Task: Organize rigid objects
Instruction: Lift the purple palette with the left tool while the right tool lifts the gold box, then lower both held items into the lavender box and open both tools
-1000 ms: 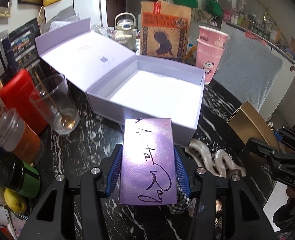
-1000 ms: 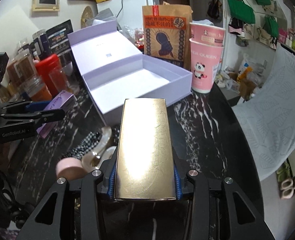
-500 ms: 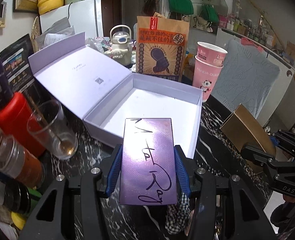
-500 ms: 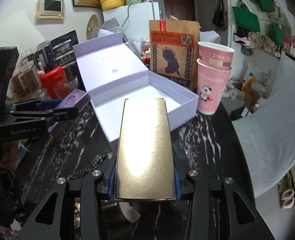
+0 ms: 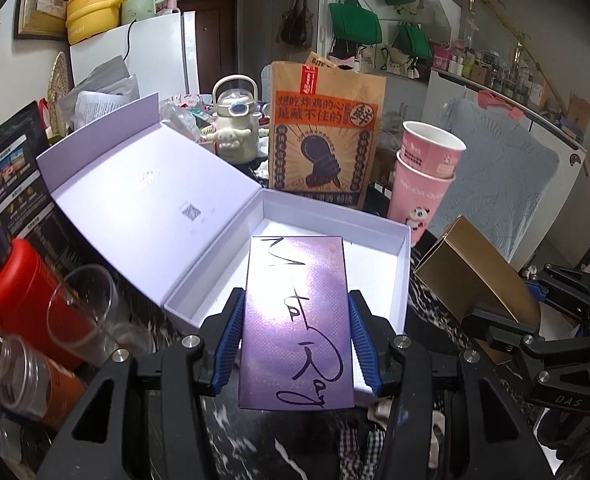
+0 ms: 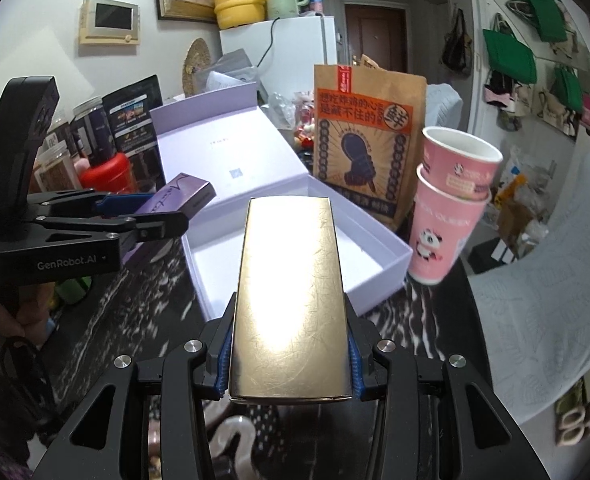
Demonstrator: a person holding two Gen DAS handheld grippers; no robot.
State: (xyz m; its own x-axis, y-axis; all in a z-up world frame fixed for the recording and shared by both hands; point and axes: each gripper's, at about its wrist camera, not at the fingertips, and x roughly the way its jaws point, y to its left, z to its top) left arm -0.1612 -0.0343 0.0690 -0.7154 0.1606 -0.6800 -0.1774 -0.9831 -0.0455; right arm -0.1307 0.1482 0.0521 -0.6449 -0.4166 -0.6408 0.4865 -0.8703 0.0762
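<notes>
purple boxes (image 5: 297, 320): 1, near edge of gift box
gold boxes (image 6: 291, 300): 1, near edge of gift box
open gift box (image 5: 401, 276): 1
pink cups (image 5: 425, 176): 2, stacked, right of gift box
paper bags (image 5: 323, 136): 1, behind gift box
grippers: 2, left gripper (image 5: 295, 344), right gripper (image 6: 289, 354)

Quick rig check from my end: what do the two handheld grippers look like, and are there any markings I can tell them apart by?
Both are matte black, angular two-finger frames with silver screw heads and ribbed blue pads on the inner faces. The left gripper carries white "GenRobot.AI" lettering on its side, readable in the right wrist view. The right gripper shows "DAS" in the left wrist view. No cables or sleeves are visible.
</notes>
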